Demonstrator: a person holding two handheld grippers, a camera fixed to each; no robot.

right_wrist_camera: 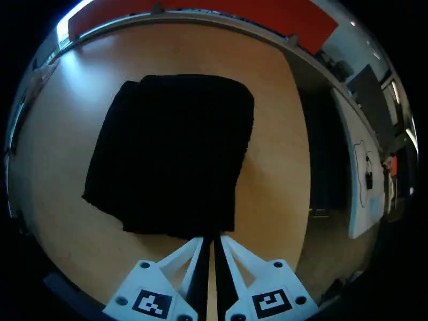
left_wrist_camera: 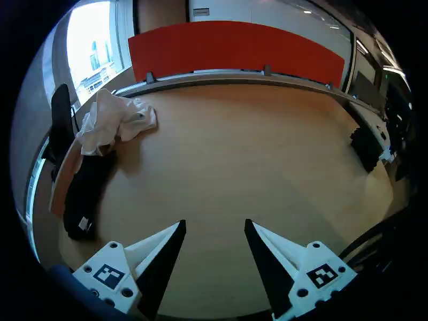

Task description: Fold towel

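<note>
A wide wooden tabletop with a curved far edge carries everything. Along that far edge stands a long red divider panel, upright, and a bright window lies beyond the far left corner.

In the right gripper view, the black towel lies flat on the tabletop as a roughly square, already doubled shape. Its corners are rounded, and bare wood shows on all sides of it. To the right of the tabletop, across a dark gap, is a white desk with small items on it that are too small to make out.

In the left gripper view, a black chair stands just off the left edge of the tabletop. A crumpled white cloth is heaped near the far left corner, and a dark bundle lies along the left edge, touching the cloth's near side. A small dark object sits at the right edge.

The left gripper has its fingers spread wide over bare wood and holds nothing. The right gripper has its fingers drawn together to a thin slit. Its tips meet the towel's near edge, but it is unclear whether they pinch the fabric
</note>
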